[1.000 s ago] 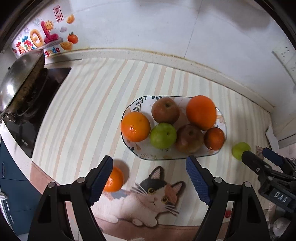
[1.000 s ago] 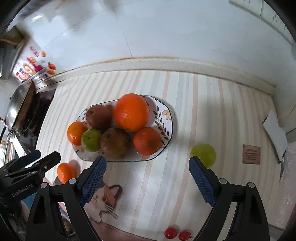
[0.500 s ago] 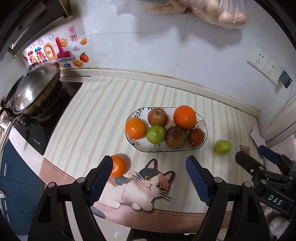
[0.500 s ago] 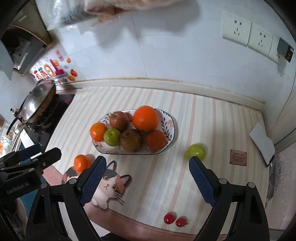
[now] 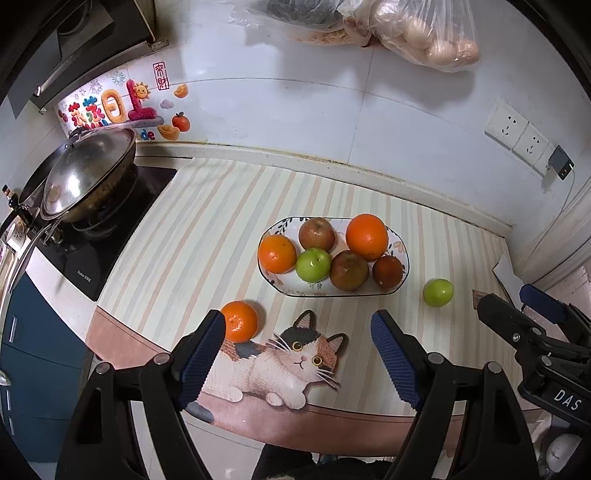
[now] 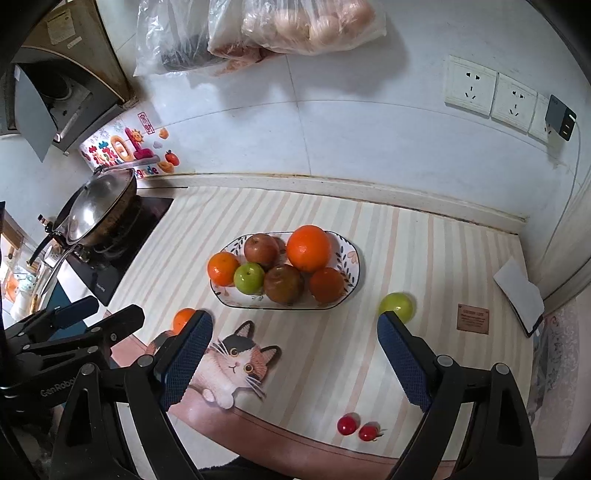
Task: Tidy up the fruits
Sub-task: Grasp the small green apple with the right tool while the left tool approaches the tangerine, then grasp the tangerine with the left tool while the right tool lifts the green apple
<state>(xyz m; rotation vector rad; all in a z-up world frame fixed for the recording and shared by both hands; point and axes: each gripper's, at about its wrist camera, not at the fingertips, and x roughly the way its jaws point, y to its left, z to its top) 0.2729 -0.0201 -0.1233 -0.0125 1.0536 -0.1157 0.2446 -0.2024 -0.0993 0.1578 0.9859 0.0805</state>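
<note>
An oval patterned plate (image 5: 400, 248) (image 6: 352, 254) holds several oranges and apples in the middle of a striped mat. A small orange (image 5: 239, 320) (image 6: 183, 318) lies loose left of the plate, beside my left gripper's left finger. A green apple (image 5: 438, 292) (image 6: 398, 305) lies loose to the plate's right, just beyond my right gripper's right finger. Two small red fruits (image 6: 356, 428) sit near the front edge. My left gripper (image 5: 298, 325) and right gripper (image 6: 294, 325) both hang open above the mat's front, holding nothing.
A covered wok (image 5: 86, 173) sits on a black cooktop (image 5: 99, 254) at the left. Plastic bags (image 6: 288, 26) hang on the wall above. A white notepad (image 6: 519, 291) and a small brown card (image 6: 472, 318) lie at the right. The counter's front edge runs just under the fingers.
Both grippers have risen and drawn back from the plate, so the fruit looks smaller and the wall, bags and sockets have come into view. No fruit has moved.
</note>
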